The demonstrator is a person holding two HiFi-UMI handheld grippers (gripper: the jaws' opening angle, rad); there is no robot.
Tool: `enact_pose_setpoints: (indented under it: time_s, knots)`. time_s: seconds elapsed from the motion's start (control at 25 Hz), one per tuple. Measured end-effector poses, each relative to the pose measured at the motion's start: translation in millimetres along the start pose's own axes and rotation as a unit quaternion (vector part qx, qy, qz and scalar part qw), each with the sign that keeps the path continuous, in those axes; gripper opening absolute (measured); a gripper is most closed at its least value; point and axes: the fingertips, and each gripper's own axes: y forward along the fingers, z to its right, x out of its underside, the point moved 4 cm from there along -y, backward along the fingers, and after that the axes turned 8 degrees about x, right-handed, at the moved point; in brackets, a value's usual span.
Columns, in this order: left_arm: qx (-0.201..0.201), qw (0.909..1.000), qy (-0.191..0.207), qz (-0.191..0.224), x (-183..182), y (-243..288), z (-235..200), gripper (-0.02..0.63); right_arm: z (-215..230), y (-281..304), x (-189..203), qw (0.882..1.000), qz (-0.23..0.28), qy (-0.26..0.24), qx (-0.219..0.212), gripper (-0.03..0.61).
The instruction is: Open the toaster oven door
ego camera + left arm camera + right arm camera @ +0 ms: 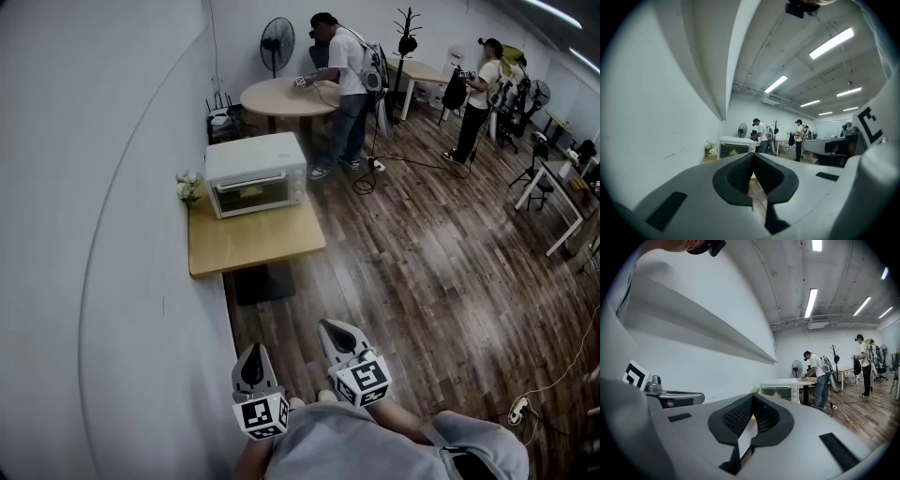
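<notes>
- White wall, plain, running along the left side.
- Dark wood-plank floor, glossy.
- Small wooden table, set against the wall.
- Round table beyond it, standing fan behind.
- Coat stand, far end.
- Ceiling strip lights, lit.

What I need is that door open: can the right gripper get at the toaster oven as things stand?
Probably not yet. The right gripper hangs by the person's body, with floor between it and the toaster oven. Nothing blocks the way; stepping closer should help.
</notes>
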Motion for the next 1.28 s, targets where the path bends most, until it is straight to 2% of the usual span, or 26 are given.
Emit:
enact_pose_setpoints:
  time_s: [0.76,1.28]
  knots:
    - [-0.014,0.9999,0.000,0.001,2,23,11,0.003,25,10,2,1.000,0.000,-0.004,-0.006,-0.002]
    - [-0.070,0.9974,0.005,0.014,-8,53,7,0.003,68,43,-5,1.000,0.011,0.008,-0.018,-0.002]
